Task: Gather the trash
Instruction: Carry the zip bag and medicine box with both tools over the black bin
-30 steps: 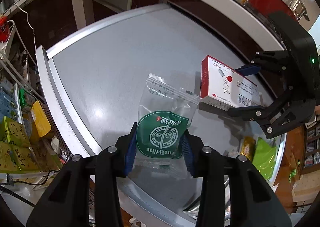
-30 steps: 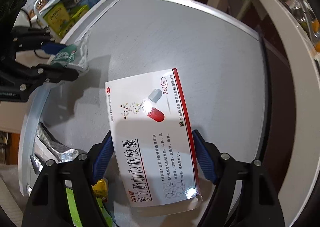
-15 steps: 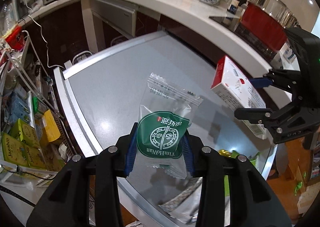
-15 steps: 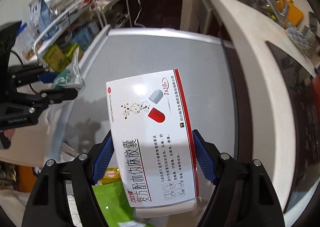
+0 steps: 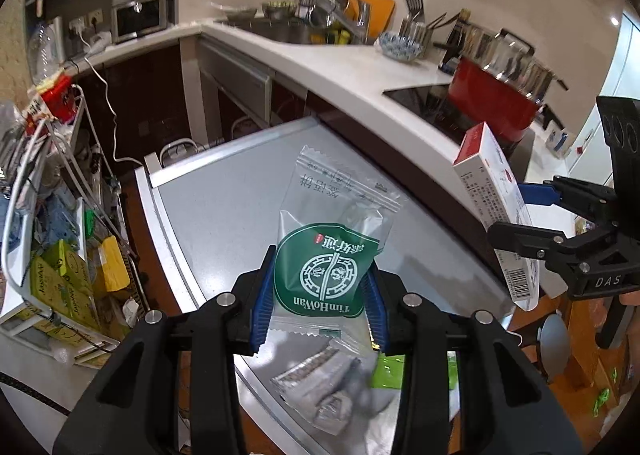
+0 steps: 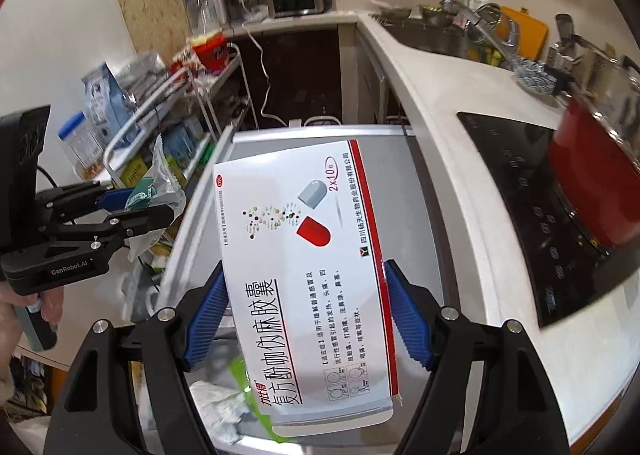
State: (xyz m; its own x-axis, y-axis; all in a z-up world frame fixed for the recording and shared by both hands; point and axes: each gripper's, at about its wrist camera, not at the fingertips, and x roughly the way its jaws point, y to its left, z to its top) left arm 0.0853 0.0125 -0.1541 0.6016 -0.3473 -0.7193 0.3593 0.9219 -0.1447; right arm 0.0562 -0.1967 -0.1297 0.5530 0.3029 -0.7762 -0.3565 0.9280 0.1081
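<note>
My left gripper (image 5: pixel 320 295) is shut on a clear snack wrapper with a green round label (image 5: pixel 326 263) and holds it well above the grey table (image 5: pixel 224 207). My right gripper (image 6: pixel 306 311) is shut on a white and red medicine box (image 6: pixel 308 275), also held high over the table. The box shows in the left wrist view (image 5: pixel 496 215) at the right, and the wrapper shows in the right wrist view (image 6: pixel 160 191) at the left. Silver wrappers (image 5: pixel 320 387) and green packets (image 5: pixel 396 371) lie on the near end of the table.
A white kitchen counter (image 5: pixel 340 67) with a red pot (image 5: pixel 492 99) and a black cooktop (image 6: pixel 532 211) runs along the table's right side. A wire rack with boxes (image 5: pixel 60 239) stands at the table's left. A sink with dishes (image 5: pixel 304 27) is at the back.
Both grippers have risen and tilted up with their loads. The table has dropped lower in both views and more of the kitchen shows.
</note>
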